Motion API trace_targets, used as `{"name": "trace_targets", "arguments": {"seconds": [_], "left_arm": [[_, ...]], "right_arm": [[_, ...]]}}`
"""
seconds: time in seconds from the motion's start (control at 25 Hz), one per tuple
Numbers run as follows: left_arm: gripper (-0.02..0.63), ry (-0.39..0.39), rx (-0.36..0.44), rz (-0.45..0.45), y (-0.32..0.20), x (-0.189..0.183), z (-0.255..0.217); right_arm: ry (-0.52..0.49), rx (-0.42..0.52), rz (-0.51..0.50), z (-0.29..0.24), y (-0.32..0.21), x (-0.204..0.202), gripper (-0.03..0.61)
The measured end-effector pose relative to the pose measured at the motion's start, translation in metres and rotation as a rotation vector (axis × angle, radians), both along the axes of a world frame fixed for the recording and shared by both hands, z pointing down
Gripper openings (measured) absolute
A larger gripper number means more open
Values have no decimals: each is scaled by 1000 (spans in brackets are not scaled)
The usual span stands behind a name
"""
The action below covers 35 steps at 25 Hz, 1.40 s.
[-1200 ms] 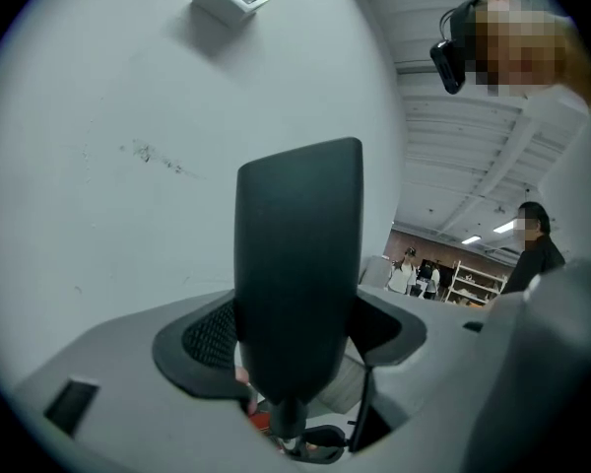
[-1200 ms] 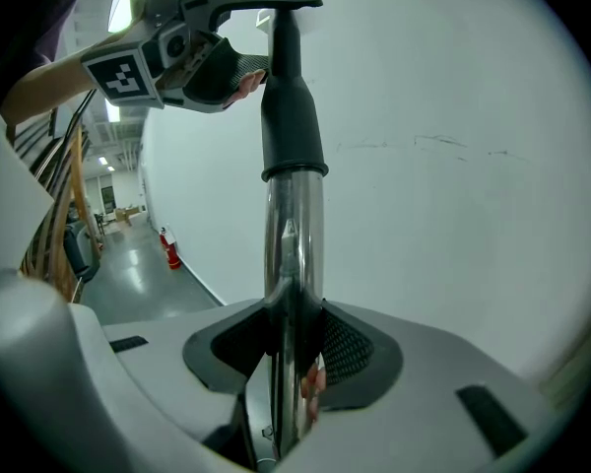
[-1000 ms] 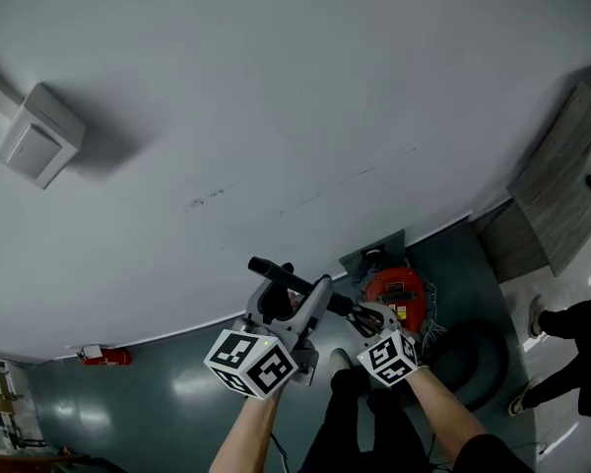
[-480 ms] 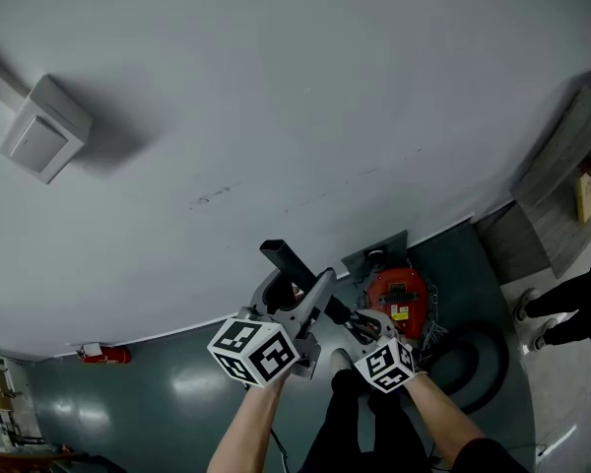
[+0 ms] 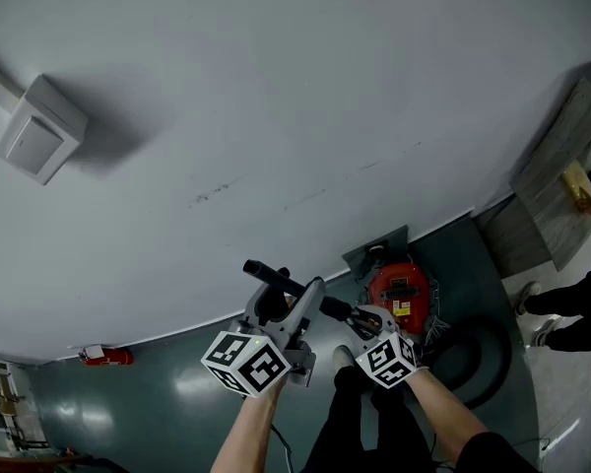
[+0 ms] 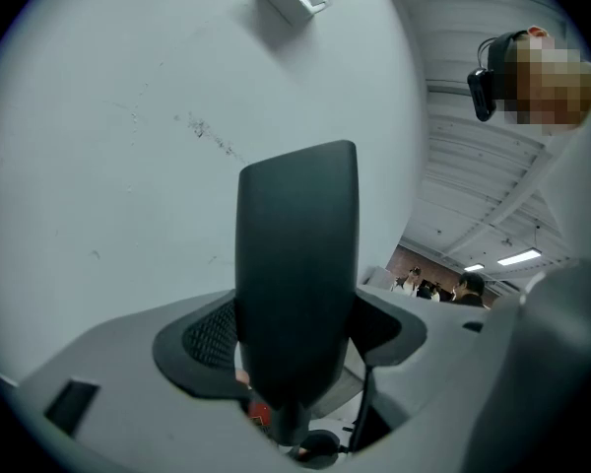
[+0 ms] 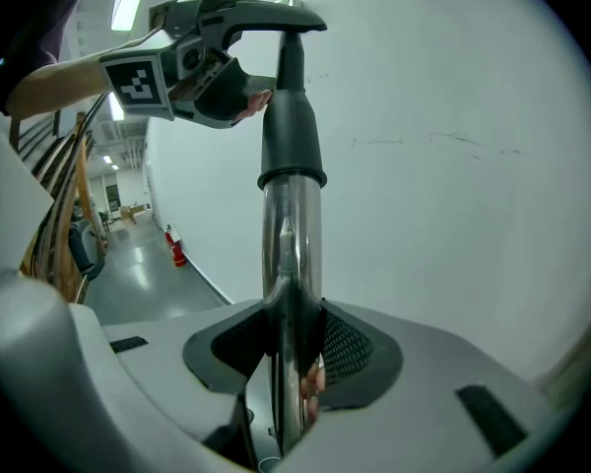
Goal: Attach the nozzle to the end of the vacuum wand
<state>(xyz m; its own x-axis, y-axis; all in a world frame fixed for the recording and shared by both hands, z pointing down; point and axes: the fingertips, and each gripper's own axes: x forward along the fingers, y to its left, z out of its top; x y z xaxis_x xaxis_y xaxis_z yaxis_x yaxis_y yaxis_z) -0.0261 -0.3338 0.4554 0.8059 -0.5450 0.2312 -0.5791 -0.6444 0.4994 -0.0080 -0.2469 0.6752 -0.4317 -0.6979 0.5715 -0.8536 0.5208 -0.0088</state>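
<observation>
Head view: from above, steeply down on the left hand-held gripper and right hand-held gripper, toward the white wall. Gripper views: very close along own jaws, left past the nozzle, right along the wand. Shared by all: wall, nozzle.

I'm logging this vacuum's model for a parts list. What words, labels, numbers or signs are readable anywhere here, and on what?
No text can be read in any view.
Label on the red vacuum: too small to read.
Marker cubes: black-and-white square patterns only, no words.
</observation>
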Motion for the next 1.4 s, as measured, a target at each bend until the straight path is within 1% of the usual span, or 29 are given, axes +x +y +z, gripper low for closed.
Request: {"name": "trace_targets", "arguments": {"seconds": [0.24, 0.32, 0.48, 0.64, 0.76, 0.92, 1.08, 1.16, 1.4], "left_arm": [[325, 31, -36, -23, -7, -4, 8], [325, 27, -26, -30, -7, -6, 8], [325, -19, 23, -25, -1, -2, 7], [327, 16, -21, -39, -9, -7, 14], [327, 17, -26, -44, -11, -9, 14], [327, 14, 0, -35, -14, -8, 15], [330, -39, 64, -24, -15, -7, 12], [333, -54, 81, -32, -15, -9, 10], [333, -49, 60, -81, -7, -37, 15]], "right_arm": [[10, -3, -24, 3, 3, -7, 146], [9, -7, -29, 4, 3, -8, 146], [6, -15, -31, 6, 1, -10, 146], [3, -15, -37, 7, 0, -12, 146], [1, -17, -44, 8, -1, -12, 146], [-7, -17, -62, 8, -2, -12, 146], [-15, -23, -86, 7, -4, -11, 146], [-17, -24, -93, 7, -5, -10, 146], [-32, -36, -85, 9, -18, 2, 146]]}}
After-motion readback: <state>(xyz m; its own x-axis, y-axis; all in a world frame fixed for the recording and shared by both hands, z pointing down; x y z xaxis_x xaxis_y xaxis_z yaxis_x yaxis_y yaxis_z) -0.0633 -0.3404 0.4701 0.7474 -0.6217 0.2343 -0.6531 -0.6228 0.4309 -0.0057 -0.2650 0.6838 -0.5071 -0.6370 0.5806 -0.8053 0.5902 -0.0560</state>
